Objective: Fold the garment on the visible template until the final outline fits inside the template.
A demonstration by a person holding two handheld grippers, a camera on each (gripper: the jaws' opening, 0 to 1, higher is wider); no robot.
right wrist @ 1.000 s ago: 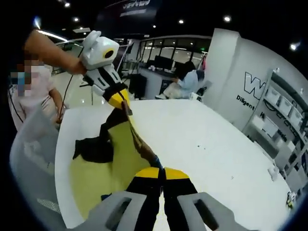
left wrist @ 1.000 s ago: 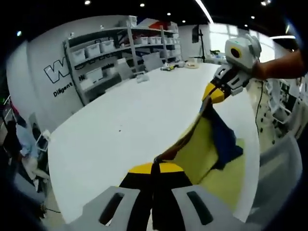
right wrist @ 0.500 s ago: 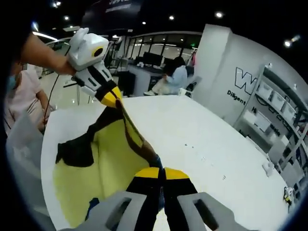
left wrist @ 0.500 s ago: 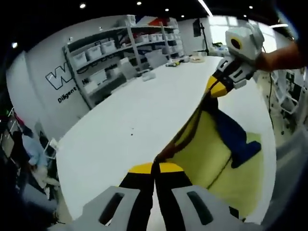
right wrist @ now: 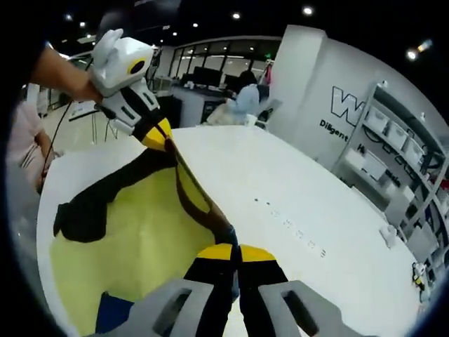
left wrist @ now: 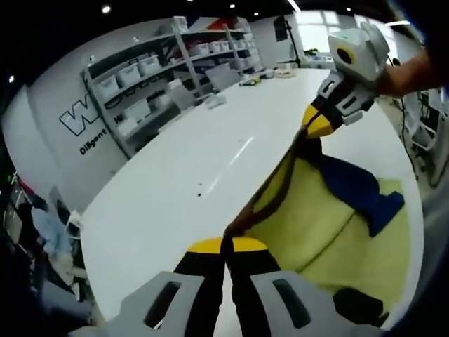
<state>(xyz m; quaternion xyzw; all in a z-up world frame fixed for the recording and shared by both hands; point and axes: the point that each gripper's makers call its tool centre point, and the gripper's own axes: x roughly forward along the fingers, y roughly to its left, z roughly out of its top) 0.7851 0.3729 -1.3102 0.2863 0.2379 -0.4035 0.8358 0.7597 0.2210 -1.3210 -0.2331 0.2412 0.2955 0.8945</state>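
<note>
A dark hem of the garment [left wrist: 270,193] is stretched taut between the two grippers above the white table [left wrist: 175,189]. My left gripper [left wrist: 226,246] is shut on one end of the hem. The right gripper [left wrist: 314,130] is shut on the other end. Yellow cloth [left wrist: 309,228] spreads below the hem onto the table, with a dark blue sleeve [left wrist: 358,193] lying on it. In the right gripper view the right gripper [right wrist: 235,251] pinches the hem, the left gripper [right wrist: 165,137] holds the far end, and a dark sleeve [right wrist: 88,207] lies on the yellow [right wrist: 140,239]. I cannot tell garment from template within the yellow.
Shelving with white bins [left wrist: 140,77] stands beyond the table's far side. A seated person [right wrist: 242,98] works at a desk behind the table [right wrist: 302,203]. The table edge runs close beside the yellow cloth. A person's arm [right wrist: 56,70] carries the left gripper.
Both grippers keep their hold on the hem. The yellow cloth and the sleeve now spread wider and flatter over the table, and both views have tilted a little.
</note>
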